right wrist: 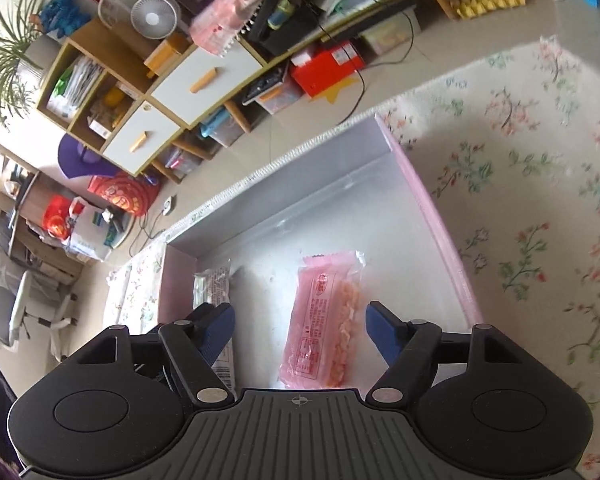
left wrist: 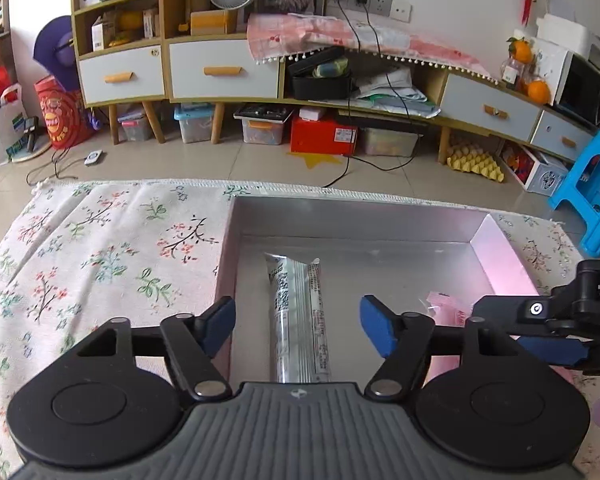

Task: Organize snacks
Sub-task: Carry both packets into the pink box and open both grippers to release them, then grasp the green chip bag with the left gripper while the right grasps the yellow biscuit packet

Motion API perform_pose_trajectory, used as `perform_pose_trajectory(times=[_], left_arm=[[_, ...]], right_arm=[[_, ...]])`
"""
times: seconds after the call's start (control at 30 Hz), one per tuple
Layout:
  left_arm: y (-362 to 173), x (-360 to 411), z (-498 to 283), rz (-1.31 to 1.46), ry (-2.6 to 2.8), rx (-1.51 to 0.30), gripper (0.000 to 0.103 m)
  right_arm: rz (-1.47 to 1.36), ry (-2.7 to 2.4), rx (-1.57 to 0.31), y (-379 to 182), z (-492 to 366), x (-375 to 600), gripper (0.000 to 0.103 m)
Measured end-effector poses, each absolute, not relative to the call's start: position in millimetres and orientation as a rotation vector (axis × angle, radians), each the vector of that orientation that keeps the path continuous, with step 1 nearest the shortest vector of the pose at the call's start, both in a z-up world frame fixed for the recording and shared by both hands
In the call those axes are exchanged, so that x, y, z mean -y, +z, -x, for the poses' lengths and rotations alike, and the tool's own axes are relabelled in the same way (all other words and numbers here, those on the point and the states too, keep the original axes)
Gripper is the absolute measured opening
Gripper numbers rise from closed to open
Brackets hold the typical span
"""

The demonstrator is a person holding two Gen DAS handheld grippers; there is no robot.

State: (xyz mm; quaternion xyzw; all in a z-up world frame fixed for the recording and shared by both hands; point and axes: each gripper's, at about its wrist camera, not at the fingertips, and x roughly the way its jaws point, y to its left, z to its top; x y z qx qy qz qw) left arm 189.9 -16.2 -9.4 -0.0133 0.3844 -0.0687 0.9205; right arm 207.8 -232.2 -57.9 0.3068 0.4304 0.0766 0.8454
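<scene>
A shallow pink-walled box [left wrist: 500,256] with a silvery floor lies on the flowered cloth. In the left wrist view a long silver snack packet [left wrist: 298,320] lies on the box floor between the pads of my left gripper [left wrist: 298,326], which is open and clear of it. In the right wrist view a pink snack packet [right wrist: 324,320] lies flat in the same box [right wrist: 432,208], between the spread pads of my open right gripper [right wrist: 300,330]. The silver packet [right wrist: 214,284] shows at that view's left, and the pink packet [left wrist: 444,308] at the left view's right, beside the other gripper's body.
The flowered cloth [left wrist: 100,248] spreads around the box on both sides. Beyond its far edge are tiled floor, a cabinet [left wrist: 220,72] with drawers, storage bins, a red box [left wrist: 324,136] and a blue stool [left wrist: 592,184]. A black cable trails on the floor.
</scene>
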Motion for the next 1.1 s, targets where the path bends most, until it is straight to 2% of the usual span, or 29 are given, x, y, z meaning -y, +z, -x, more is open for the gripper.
perform_pose_trajectory(times=[0.17, 0.2, 0.37, 0.5, 0.73, 1.1], left_arm=[[0.5, 17.5, -179.1, 0.028, -0.164, -0.824, 0.078], [2.9, 17.8, -176.0, 0.023, -0.171, -0.830, 0.083], [12.8, 16.1, -163.1, -0.015, -0.183, -0.852, 0.091], [18.0, 9.8, -151.7, -0.038, -0.177, -0.868, 0.098], [20.7, 2.2, -132.8, -0.082, -0.139, -0.901, 0.102], [-0.5, -30.9, -105.5, 0.007, -0.085, -1.002, 0.102]], right_arm=[[-0.599, 0.151, -0.885, -40.0, -191.9, 235.9, 0.080], [-0.583, 0.148, -0.880, -35.4, -188.5, 235.5, 0.080], [-0.481, 0.167, -0.869, -20.2, -171.6, 228.0, 0.081], [-0.412, 0.202, -0.872, -14.5, -153.3, 219.4, 0.088], [-0.308, 0.228, -0.914, -17.8, -130.4, 207.2, 0.088], [-0.340, 0.170, -1.028, -27.7, -110.5, 200.4, 0.088]])
